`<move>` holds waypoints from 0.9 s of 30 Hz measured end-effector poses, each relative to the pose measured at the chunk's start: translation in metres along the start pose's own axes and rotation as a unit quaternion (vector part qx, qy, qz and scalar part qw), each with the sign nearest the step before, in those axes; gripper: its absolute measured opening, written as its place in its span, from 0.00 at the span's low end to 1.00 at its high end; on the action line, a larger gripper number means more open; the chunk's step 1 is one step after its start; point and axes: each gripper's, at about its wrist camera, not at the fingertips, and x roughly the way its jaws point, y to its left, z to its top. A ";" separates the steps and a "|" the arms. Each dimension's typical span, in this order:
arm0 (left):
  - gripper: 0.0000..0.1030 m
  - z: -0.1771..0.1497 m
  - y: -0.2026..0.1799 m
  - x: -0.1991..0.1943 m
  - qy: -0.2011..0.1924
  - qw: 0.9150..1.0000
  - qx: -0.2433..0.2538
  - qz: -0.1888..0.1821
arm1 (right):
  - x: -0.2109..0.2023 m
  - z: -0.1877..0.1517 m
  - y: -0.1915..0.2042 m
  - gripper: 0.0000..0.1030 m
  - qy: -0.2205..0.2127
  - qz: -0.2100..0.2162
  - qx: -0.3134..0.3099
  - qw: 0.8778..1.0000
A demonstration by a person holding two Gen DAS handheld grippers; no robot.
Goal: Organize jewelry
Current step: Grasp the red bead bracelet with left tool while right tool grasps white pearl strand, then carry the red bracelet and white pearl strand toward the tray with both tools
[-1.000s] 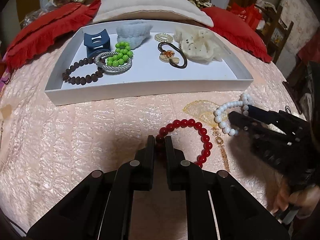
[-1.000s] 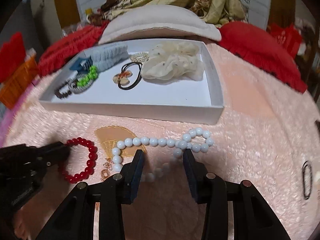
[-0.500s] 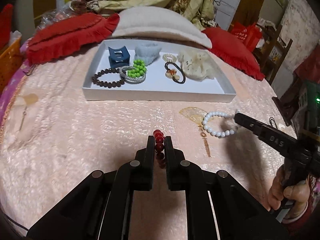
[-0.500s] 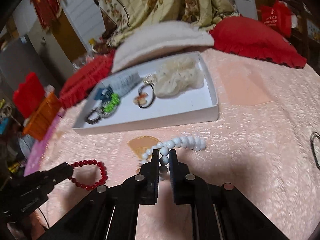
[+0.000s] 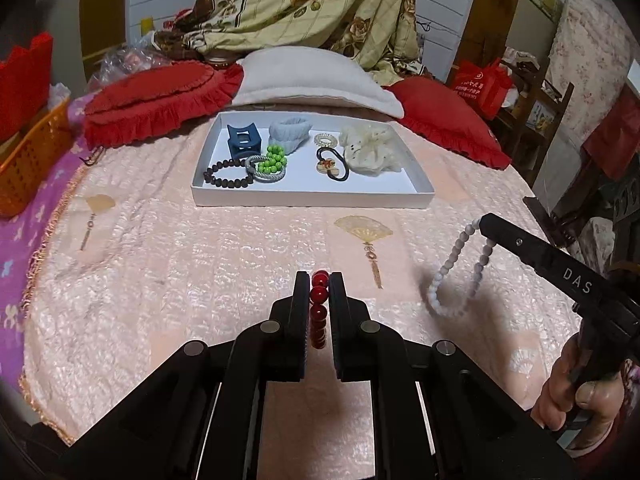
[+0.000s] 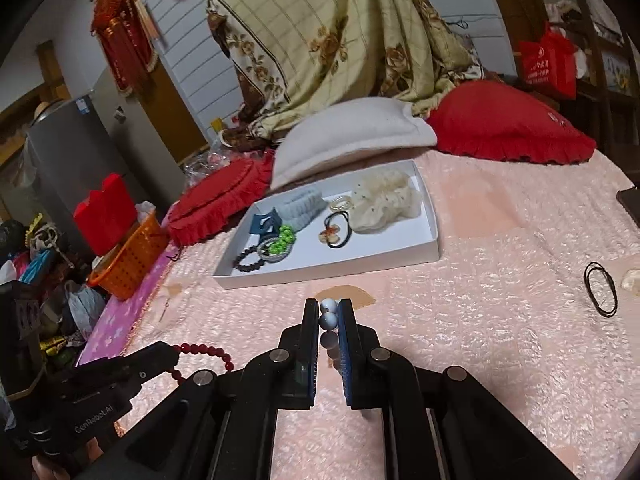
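**Both bracelets gripped, off the bedspread**

Left gripper [image 5: 319, 280] clamps red bead bracelet [image 5: 319, 304]; right gripper [image 6: 329, 308] clamps white bead bracelet [image 5: 456, 272], hanging free. White tray [image 5: 312, 200] ahead, near wall facing us; right front floor bare. Bedspread [image 5: 200, 272] between is open.

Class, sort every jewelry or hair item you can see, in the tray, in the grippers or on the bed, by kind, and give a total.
Bead bracelets: 4 (red, white, brown, green)
Silver bangle: 1
Scrunchies: 2 (cream, pale blue)
Hair ties: 3 (flower, coil, black loop)
Blue clip: 1
Total: 11
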 end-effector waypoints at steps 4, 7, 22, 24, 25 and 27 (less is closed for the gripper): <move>0.08 -0.006 -0.003 -0.006 -0.004 1.000 0.002 0.021 | -0.013 -0.003 0.007 0.09 -0.006 -0.003 -0.011 1.000; 0.08 -0.011 -0.005 -0.012 -0.011 0.999 0.005 0.036 | -0.023 -0.004 0.011 0.09 -0.011 -0.002 -0.015 1.000; 0.08 -0.017 -0.014 -0.028 -0.036 0.993 0.042 0.106 | -0.036 -0.009 0.017 0.09 -0.012 -0.011 -0.024 1.000; 0.08 -0.016 -0.013 -0.030 -0.037 0.993 0.040 0.107 | -0.038 -0.008 0.019 0.09 -0.013 -0.011 -0.027 0.999; 0.08 -0.016 -0.014 -0.031 -0.038 0.993 0.040 0.108 | -0.039 -0.008 0.021 0.09 -0.013 -0.011 -0.028 0.999; 0.08 -0.016 -0.013 -0.033 -0.041 0.993 0.039 0.108 | -0.040 -0.007 0.023 0.09 -0.014 -0.012 -0.030 0.999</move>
